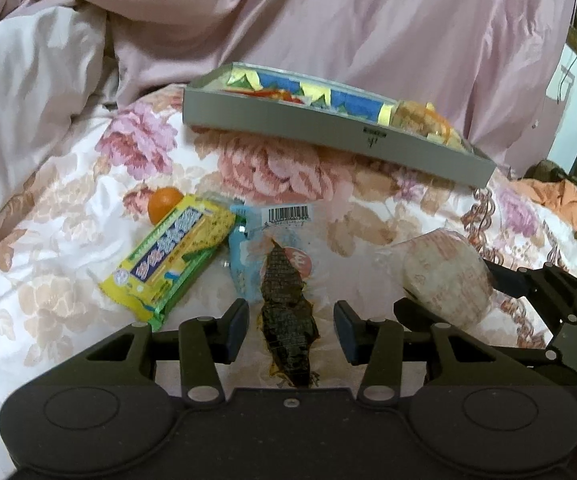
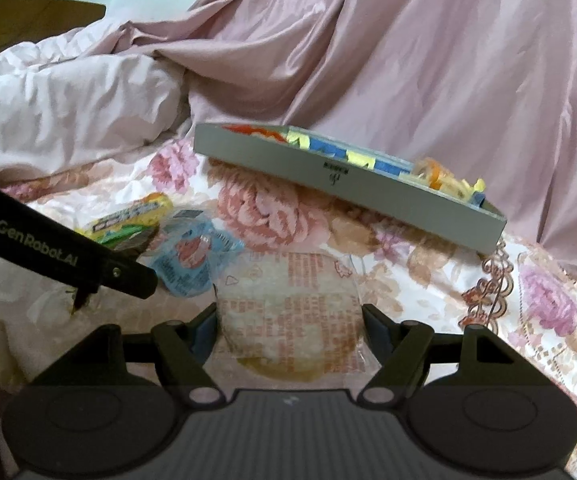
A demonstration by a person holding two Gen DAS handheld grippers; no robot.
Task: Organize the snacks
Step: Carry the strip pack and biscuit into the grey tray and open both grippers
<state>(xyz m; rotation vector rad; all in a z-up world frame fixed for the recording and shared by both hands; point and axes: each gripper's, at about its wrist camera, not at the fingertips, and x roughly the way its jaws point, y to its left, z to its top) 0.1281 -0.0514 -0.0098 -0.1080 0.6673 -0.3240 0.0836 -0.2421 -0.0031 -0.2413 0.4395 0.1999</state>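
A grey tray (image 1: 288, 128) with several bright snack packs rests on the flowered bedspread; it also shows in the right wrist view (image 2: 272, 160). My left gripper (image 1: 290, 328) is open, its fingers either side of a dark seaweed snack pack (image 1: 288, 304). A yellow-green cracker pack (image 1: 172, 256), a blue-and-white pack (image 1: 244, 256) and an orange (image 1: 163, 200) lie to its left. My right gripper (image 2: 290, 328) is closed against the sides of a round pastry in clear wrap (image 2: 288, 320), also seen in the left wrist view (image 1: 444, 276).
Pink quilts (image 1: 328, 20) are piled behind the tray. The left gripper's arm (image 2: 64, 252) crosses the left of the right wrist view, above the blue pack (image 2: 192, 256). Dark objects and orange cloth (image 1: 560, 196) lie at the far right.
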